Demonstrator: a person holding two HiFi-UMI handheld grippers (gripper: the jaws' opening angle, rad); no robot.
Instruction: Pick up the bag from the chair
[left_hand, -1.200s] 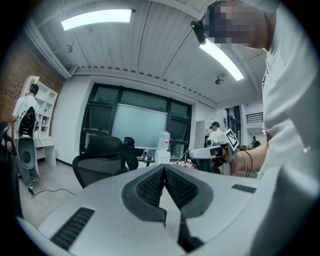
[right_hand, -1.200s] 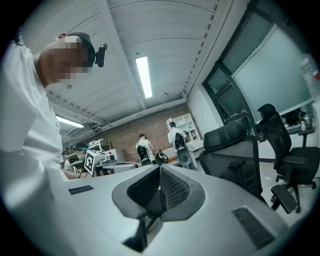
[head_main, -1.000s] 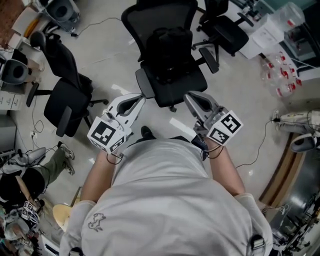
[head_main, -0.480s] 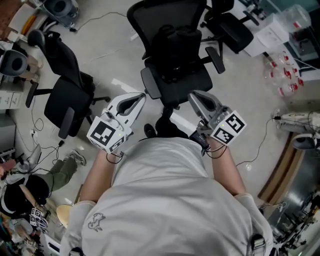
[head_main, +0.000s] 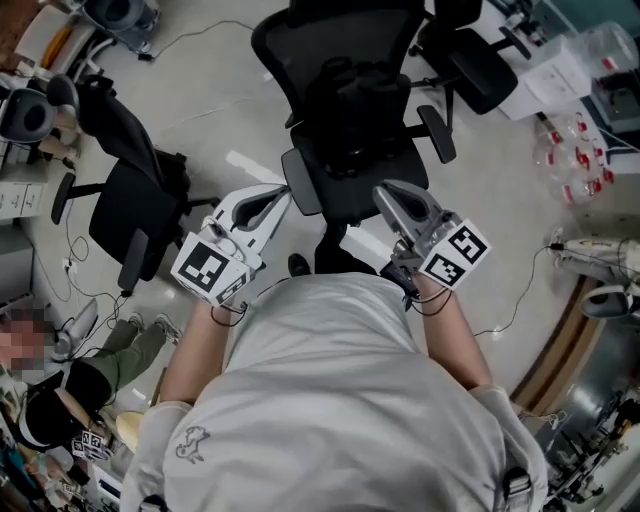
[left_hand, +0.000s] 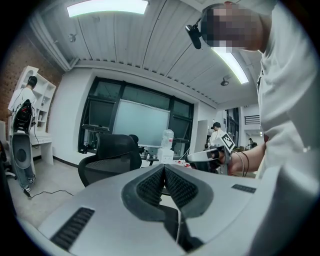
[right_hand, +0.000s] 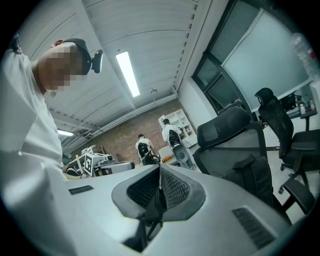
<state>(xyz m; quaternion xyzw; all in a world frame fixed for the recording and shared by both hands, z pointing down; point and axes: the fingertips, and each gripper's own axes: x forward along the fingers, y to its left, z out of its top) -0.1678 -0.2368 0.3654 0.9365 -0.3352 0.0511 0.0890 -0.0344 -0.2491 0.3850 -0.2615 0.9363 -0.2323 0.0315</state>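
The black backpack (head_main: 360, 100) sits on the office chair (head_main: 350, 195); left gripper (head_main: 281, 192) and right gripper (head_main: 384, 190) hover near its seat, jaws closed, empty.

Person in a pale grey short-sleeved T-shirt (head_main: 330, 400)
A small horse emblem (head_main: 190, 443) sits at seven o'clock on it; thin dark cords (head_main: 432, 303) ring both wrists; the pale grey left gripper (head_main: 283, 193) and right gripper (head_main: 381, 192) each carry a black-and-white marker cube (head_main: 212, 268).
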